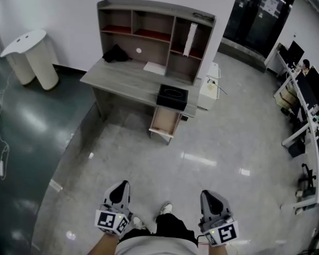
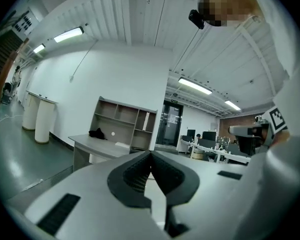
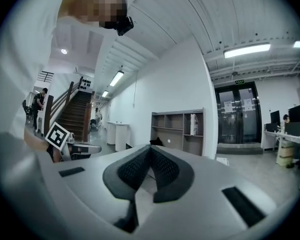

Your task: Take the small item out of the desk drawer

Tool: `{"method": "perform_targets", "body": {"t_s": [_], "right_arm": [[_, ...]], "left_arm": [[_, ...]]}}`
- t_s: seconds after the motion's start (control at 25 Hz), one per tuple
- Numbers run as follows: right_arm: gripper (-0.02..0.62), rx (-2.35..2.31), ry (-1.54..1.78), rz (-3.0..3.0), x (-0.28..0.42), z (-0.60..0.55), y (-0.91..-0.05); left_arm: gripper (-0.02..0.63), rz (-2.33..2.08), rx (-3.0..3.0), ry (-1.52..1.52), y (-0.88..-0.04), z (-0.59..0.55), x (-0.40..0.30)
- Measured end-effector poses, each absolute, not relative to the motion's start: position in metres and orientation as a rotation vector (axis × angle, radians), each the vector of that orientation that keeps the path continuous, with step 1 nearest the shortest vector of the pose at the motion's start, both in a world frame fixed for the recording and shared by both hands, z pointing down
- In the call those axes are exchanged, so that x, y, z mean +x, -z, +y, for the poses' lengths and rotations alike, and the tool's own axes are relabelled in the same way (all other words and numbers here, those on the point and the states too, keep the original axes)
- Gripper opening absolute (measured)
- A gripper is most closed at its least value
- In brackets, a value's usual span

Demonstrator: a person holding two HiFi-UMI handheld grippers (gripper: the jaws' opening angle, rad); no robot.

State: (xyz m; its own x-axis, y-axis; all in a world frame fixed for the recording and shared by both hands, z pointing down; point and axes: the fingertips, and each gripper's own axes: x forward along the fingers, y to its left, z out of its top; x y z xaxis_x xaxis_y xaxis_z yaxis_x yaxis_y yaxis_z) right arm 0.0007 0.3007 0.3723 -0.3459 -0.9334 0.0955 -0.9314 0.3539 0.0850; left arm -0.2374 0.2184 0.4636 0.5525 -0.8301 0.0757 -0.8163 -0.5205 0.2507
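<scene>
A grey desk (image 1: 125, 77) with a shelf hutch stands against the far wall, a few steps ahead of me. Its drawer (image 1: 165, 123) under the right end is pulled out, and whatever lies inside is too small to make out. My left gripper (image 1: 118, 194) and right gripper (image 1: 211, 200) hang low at the bottom of the head view, far from the desk. Both are shut with tips touching and nothing between them. The left gripper view shows its closed jaws (image 2: 151, 155) with the desk (image 2: 97, 144) far off; the right gripper view shows the same (image 3: 150, 150).
A black box (image 1: 172, 96) sits on the desk's right end above the drawer, a dark bundle (image 1: 115, 53) and a white sheet (image 1: 154, 67) further back. A white cabinet (image 1: 209, 87) stands right of the desk, white bins (image 1: 31, 56) at left, office desks with monitors (image 1: 303, 84) at right.
</scene>
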Motion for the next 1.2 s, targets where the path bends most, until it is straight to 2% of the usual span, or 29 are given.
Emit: {"method": "perform_targets", "body": {"t_s": [0.44, 0.84, 1.2], "right_arm": [[0.021, 1.574, 0.03, -2.581, 0.068, 0.148, -0.398], [0.021, 1.49, 0.031, -2.667, 0.162, 0.013, -0.381], [0.021, 1.439, -0.007, -2.687, 0.175, -0.04, -0.382]], "left_arm": [[0.017, -1.402, 2.408, 0.018, -0.505, 0.112, -0.159], [0.017, -1.56, 2.313, -0.008, -0.485, -0.008, -0.096], [0.017, -1.52, 2.149, 0.036, -0.519, -0.067, -0.077]]}}
